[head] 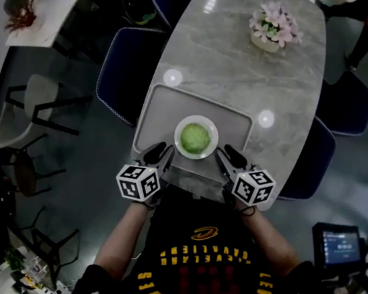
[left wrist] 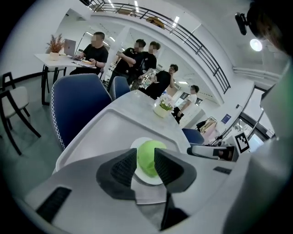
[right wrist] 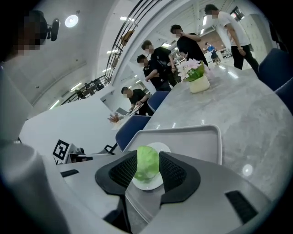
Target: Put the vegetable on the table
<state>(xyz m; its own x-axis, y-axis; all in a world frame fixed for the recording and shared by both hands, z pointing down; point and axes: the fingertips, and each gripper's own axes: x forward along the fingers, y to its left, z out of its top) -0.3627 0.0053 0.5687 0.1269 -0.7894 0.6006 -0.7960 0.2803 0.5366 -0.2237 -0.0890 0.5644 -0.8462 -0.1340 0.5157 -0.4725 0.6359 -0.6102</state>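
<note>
A round green vegetable (head: 195,137) sits on a white plate (head: 205,152) in the middle of a grey tray (head: 159,103) on the marble table (head: 248,71). My left gripper (head: 159,154) hovers at the tray's near edge, just left of the plate, jaws open and empty. My right gripper (head: 229,160) mirrors it on the plate's right, also open and empty. In the left gripper view the vegetable (left wrist: 149,155) shows beyond the gap of the left gripper (left wrist: 145,160). The right gripper view shows the vegetable (right wrist: 147,162) ahead of the right gripper (right wrist: 147,170).
A pot of pink flowers (head: 272,28) stands at the table's far end. Dark blue chairs (head: 124,68) flank the table, one at the right (head: 317,157). Several people (left wrist: 137,57) stand beyond the table's far end. A small screen (head: 339,245) is at my lower right.
</note>
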